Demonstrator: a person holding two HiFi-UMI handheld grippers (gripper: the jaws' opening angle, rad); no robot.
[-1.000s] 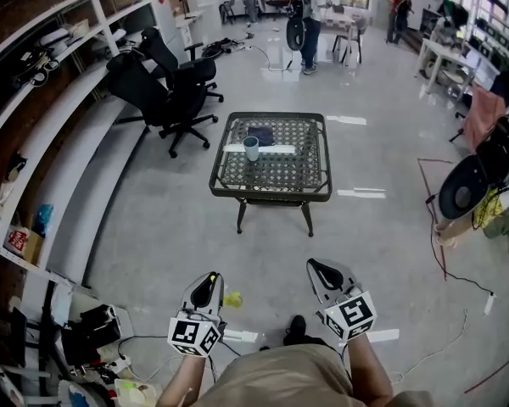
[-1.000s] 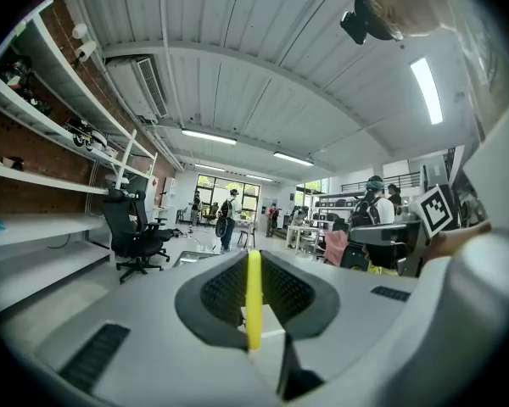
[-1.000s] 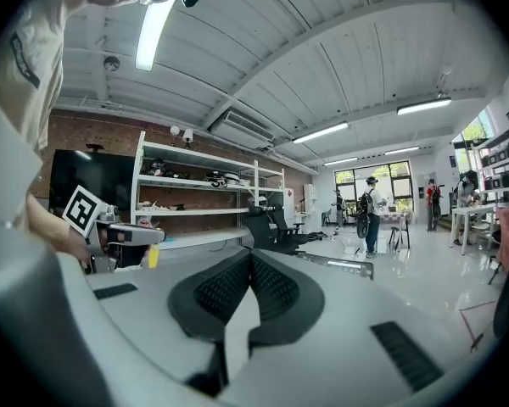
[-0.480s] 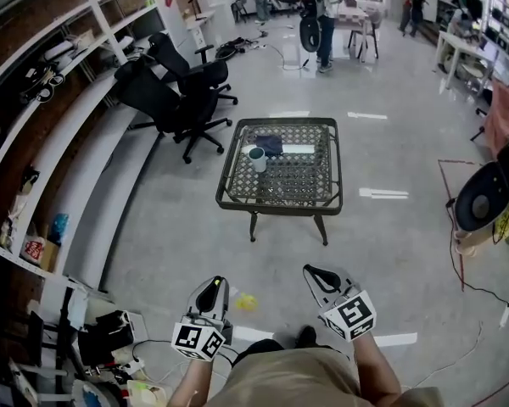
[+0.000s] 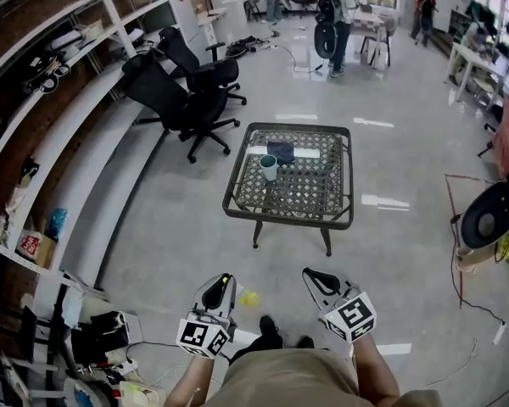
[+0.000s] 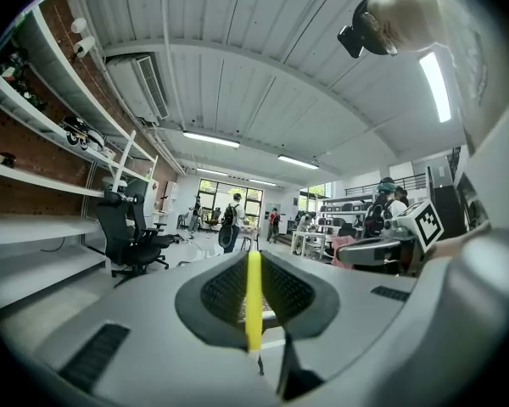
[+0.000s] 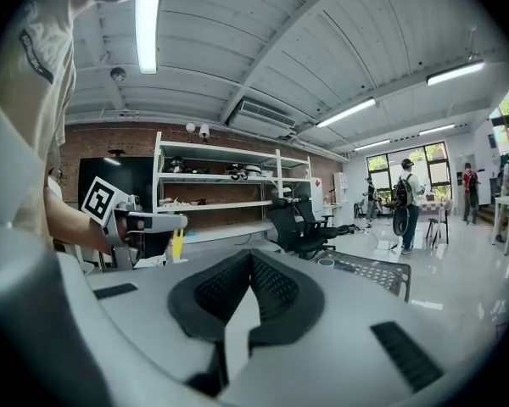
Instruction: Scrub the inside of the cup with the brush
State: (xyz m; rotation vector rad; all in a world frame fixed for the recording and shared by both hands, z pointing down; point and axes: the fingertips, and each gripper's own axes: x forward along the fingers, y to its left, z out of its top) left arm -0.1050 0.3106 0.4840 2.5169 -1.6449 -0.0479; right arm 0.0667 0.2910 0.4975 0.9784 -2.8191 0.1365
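Your left gripper's point(image 5: 221, 284) fingers point(image 6: 216, 293) pinch the thin yellow brush point(image 6: 253, 299); your right gripper's point(image 5: 321, 280) fingers point(image 7: 284, 291) are pressed together on nothing; the cup point(image 5: 269, 168) stands upright on the bench point(image 5: 287, 219), well apart from the 2 grippers.

This is a large open workspace, part lab and part office. White shelves point(image 5: 64, 75) run along a brick wall point(image 7: 110, 138) and hold gear and boxes. Black office chairs point(image 5: 187, 100) stand on a polished grey floor point(image 5: 153, 219). A desk point(image 5: 479, 58) lines the far side, near tall windows point(image 7: 424, 164). Strip lights point(image 6: 210, 139) and an air unit point(image 6: 148, 87) hang under a ribbed ceiling point(image 6: 263, 83). People point(image 5: 332, 15) stand at the back.
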